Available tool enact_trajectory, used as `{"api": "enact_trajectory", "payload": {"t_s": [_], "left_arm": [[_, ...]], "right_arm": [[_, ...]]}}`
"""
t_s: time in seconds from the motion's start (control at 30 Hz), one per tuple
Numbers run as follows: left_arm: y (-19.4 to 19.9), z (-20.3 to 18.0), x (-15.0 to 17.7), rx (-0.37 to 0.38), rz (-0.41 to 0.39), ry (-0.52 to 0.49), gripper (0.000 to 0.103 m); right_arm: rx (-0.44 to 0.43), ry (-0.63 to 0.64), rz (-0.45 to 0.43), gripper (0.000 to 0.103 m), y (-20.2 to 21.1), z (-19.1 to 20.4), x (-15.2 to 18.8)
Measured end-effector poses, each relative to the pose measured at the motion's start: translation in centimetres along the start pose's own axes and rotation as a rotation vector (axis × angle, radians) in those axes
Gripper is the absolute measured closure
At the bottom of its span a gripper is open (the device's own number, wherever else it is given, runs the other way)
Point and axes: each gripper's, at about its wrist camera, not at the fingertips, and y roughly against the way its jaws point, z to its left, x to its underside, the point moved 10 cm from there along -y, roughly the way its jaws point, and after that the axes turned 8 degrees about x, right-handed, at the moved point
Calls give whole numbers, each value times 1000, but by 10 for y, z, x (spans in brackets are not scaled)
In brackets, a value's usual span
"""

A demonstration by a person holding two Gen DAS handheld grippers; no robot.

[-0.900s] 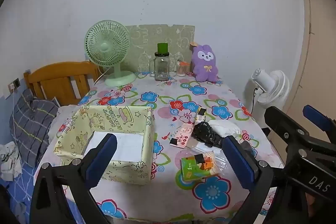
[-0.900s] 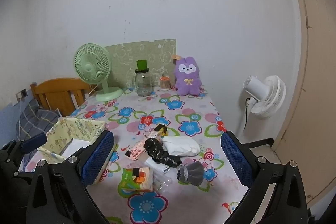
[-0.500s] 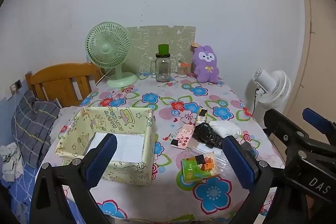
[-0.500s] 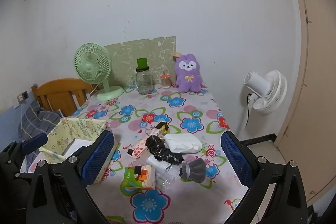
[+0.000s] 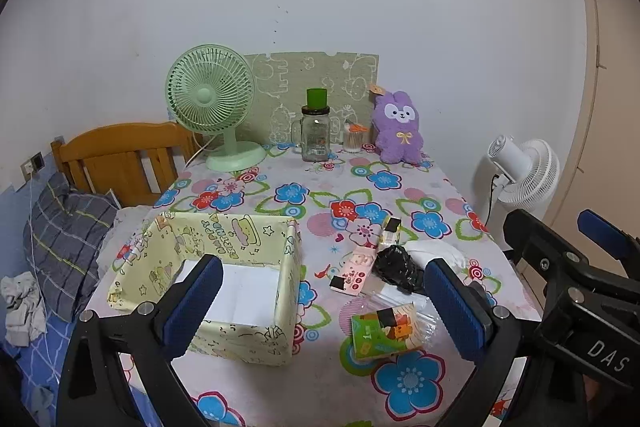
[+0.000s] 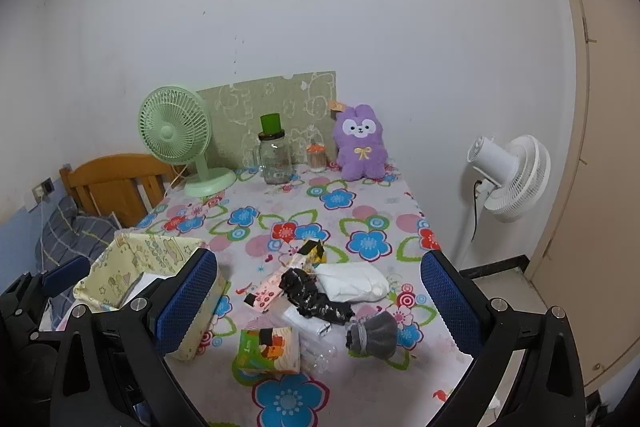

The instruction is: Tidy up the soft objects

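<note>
On the floral table (image 5: 320, 383), a yellow fabric box (image 5: 224, 239) stands with one white sheet inside. Right of the box lies a small pile: a pink pack (image 6: 266, 291), a black bag (image 6: 312, 301), a white bundle (image 6: 352, 281), a grey pouch (image 6: 374, 335) and a green tissue pack (image 6: 268, 349). Behind the box, at the wall, sits a purple plush (image 5: 398, 127). The left gripper (image 5: 320, 303) and the right gripper (image 6: 318, 303) hover above the near edge, both spread wide and holding nothing.
</note>
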Motion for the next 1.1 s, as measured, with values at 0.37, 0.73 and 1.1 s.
{"api": "enact_trajectory", "payload": {"t_s": [0.37, 0.73, 1.1], "left_arm": [[-4, -1, 3, 1, -8, -16, 2], [-10, 1, 6, 0, 10, -1, 2], [-10, 1, 5, -3, 4, -9, 2]], "right_arm": [[9, 10, 2, 0, -4, 0, 1], [11, 9, 6, 0, -6, -2, 2], [8, 10, 11, 0, -8, -1, 2]]}}
